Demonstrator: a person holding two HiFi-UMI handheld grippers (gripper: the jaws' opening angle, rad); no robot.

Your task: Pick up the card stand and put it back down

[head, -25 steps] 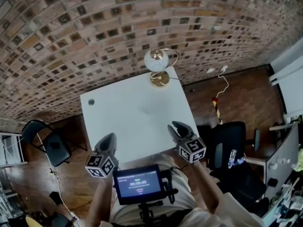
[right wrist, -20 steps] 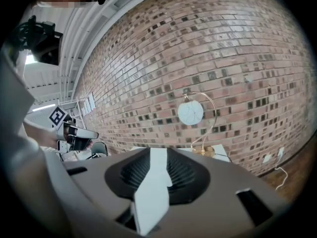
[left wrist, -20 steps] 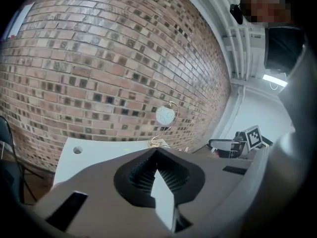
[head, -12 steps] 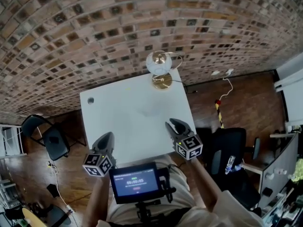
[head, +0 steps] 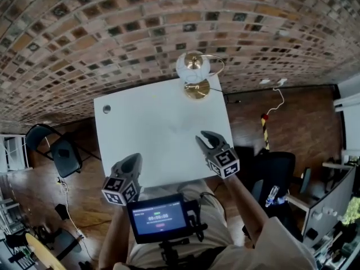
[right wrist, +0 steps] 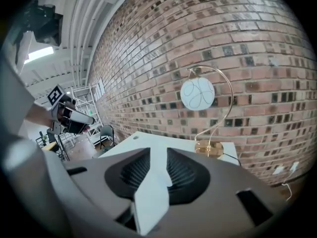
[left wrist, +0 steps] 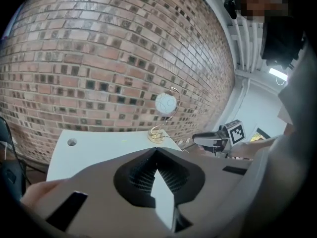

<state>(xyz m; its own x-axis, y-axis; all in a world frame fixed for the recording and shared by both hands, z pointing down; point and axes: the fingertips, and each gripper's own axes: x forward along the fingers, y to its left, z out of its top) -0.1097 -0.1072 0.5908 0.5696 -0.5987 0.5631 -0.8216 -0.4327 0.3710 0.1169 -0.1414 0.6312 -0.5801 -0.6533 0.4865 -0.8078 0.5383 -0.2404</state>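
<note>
Moved since a second ago: right gripper (head: 207, 136) has edged a little further in over the table (head: 152, 134) from its near edge; left gripper (head: 134, 159) has hardly shifted; the card stand (head: 193, 67) has not moved
Screen: a small display (head: 157, 218) at the person's chest, nearer than the table's near edge
Left gripper: at the table's near left corner, fingertips meeting, nothing between them
Right gripper: just inside the table's near right edge, jaws a little apart with only bare table top showing through the gap; it holds nothing
Table top: white and bare across the middle, with a small round hole (head: 107, 109) near its far left corner
Card stand: on the table's far right corner, upright, so its long axis is vertical; a gold base, a thin gold wire arching up, and a round white disc hanging from it
Key relation: the stand lies well ahead of both grippers, across the table; the right gripper is clearly the nearer, on the same side of the table, and in the right gripper view the stand (right wrist: 197, 94) sits right of where the fingers aim, so I judge the reach needs a forward carry and a slight turn right
Step in hand: approach, pick-up not yet begun
Beyond: brick wall (head: 169, 16) behind the table's far edge
</note>
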